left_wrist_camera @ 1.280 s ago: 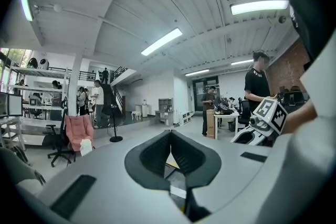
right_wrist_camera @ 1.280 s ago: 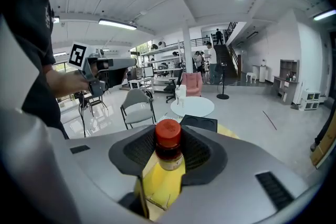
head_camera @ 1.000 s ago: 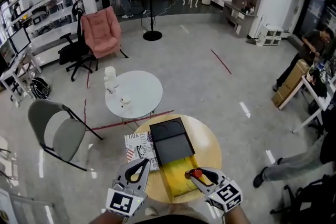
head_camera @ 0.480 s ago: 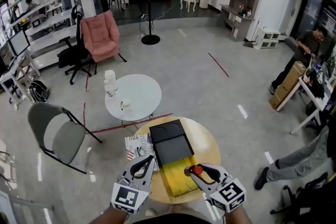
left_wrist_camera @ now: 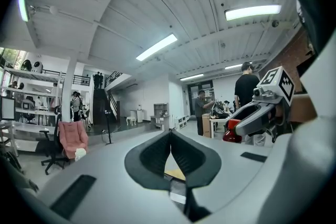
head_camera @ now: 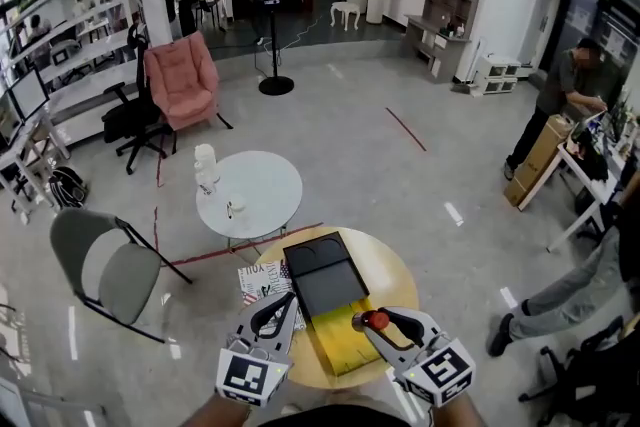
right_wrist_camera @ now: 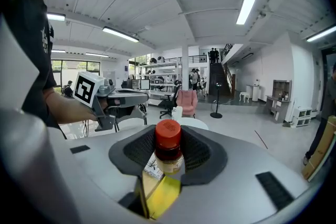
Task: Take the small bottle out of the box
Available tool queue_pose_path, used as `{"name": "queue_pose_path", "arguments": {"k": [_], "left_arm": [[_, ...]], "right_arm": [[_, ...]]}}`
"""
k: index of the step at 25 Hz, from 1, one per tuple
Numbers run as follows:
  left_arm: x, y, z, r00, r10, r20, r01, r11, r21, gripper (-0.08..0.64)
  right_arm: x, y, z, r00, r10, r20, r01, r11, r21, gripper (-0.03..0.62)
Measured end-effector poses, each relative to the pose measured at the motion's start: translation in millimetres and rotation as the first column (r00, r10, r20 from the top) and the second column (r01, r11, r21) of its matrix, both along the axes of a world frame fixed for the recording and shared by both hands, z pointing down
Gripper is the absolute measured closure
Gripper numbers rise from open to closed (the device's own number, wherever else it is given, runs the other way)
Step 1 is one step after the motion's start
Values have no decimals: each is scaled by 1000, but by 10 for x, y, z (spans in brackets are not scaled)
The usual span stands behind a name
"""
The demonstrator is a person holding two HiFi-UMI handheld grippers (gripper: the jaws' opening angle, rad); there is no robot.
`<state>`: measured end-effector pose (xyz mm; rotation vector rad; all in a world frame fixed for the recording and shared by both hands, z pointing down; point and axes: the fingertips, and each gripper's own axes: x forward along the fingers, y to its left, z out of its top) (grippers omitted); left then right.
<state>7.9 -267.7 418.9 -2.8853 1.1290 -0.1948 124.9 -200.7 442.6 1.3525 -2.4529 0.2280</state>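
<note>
A small bottle (head_camera: pixel 375 320) with a red cap and amber body sits upright between the jaws of my right gripper (head_camera: pixel 379 326), which is shut on it just above the box. In the right gripper view the bottle (right_wrist_camera: pixel 168 150) fills the gap between the black pads. The box (head_camera: pixel 341 341) has a yellow inside and a black lid (head_camera: pixel 322 275) laid open behind it on the round wooden table (head_camera: pixel 396 273). My left gripper (head_camera: pixel 277 311) hovers at the box's left edge; its pads (left_wrist_camera: pixel 157 153) meet at the tip with nothing in them.
A printed paper with a flag pattern (head_camera: pixel 260 281) lies on the table left of the lid. Beyond stand a white round table (head_camera: pixel 250 191), a grey chair (head_camera: pixel 100 265) and a pink armchair (head_camera: pixel 182 80). People stand at the right by a cardboard box (head_camera: pixel 535 160).
My right gripper has risen with the bottle, lifting it away from the yellow box. The left gripper has stayed about where it was.
</note>
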Motion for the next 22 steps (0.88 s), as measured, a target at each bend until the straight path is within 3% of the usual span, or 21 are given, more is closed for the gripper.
{"name": "queue_pose_path", "arguments": {"k": [22], "left_arm": [[-258, 499, -122, 996, 85, -28, -84, 996, 19, 543]], "right_arm": [[-286, 526, -37, 996, 75, -40, -76, 997, -20, 437]]}}
